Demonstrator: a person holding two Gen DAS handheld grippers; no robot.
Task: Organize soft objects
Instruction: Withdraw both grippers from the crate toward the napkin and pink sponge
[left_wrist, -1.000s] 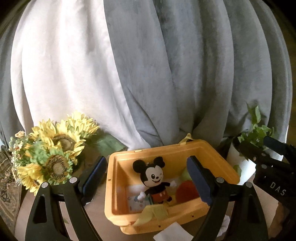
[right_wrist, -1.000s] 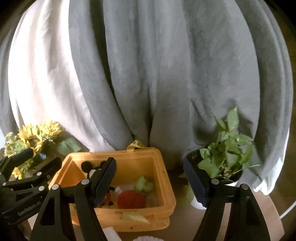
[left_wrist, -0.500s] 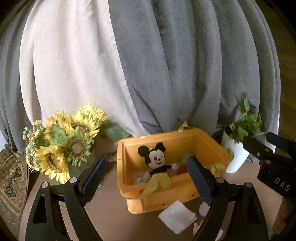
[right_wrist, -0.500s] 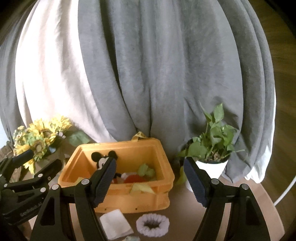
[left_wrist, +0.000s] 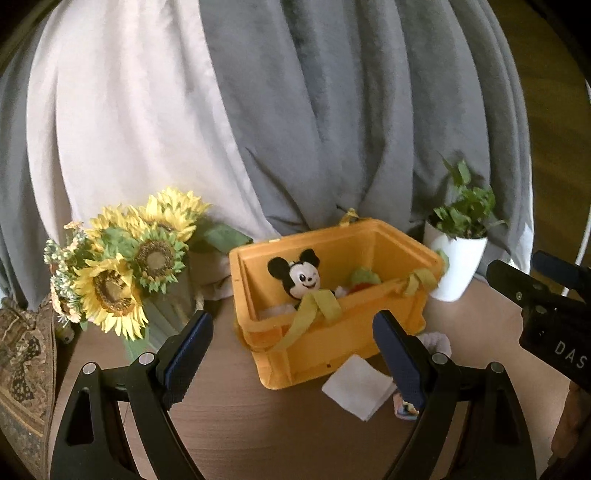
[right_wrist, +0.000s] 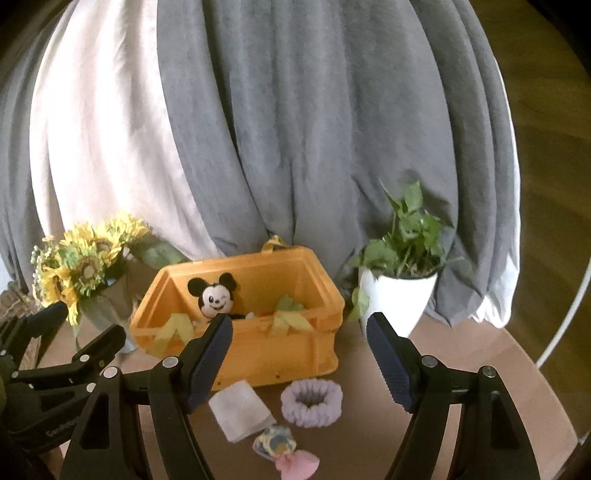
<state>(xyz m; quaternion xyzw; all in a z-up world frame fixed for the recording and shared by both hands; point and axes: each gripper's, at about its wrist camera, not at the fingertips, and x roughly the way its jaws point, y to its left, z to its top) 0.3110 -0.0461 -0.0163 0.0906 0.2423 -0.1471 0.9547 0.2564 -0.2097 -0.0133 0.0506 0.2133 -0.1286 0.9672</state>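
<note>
An orange crate (left_wrist: 332, 343) (right_wrist: 266, 347) stands on the round table. Inside it a Mickey Mouse plush (left_wrist: 301, 277) (right_wrist: 214, 295) leans up beside green and red soft pieces (left_wrist: 364, 277), and yellow-green ribbons (left_wrist: 314, 310) hang over its front rim. In front of the crate lie a folded white cloth (left_wrist: 358, 387) (right_wrist: 240, 410), a lilac scrunchie (right_wrist: 312, 402) and a small colourful soft toy with a pink part (right_wrist: 284, 450). My left gripper (left_wrist: 291, 354) is open and empty, short of the crate. My right gripper (right_wrist: 299, 358) is open and empty above the cloth and scrunchie.
A vase of sunflowers (left_wrist: 122, 269) (right_wrist: 81, 269) stands left of the crate. A white pot with a green plant (left_wrist: 456, 258) (right_wrist: 399, 295) stands to its right. Grey and white curtains (right_wrist: 295, 129) hang behind. A patterned cloth (left_wrist: 22, 354) sits at the far left.
Both grippers have drawn back from the crate, which now looks smaller and farther. The white cloth, scrunchie and small toy have come into view in front of it.
</note>
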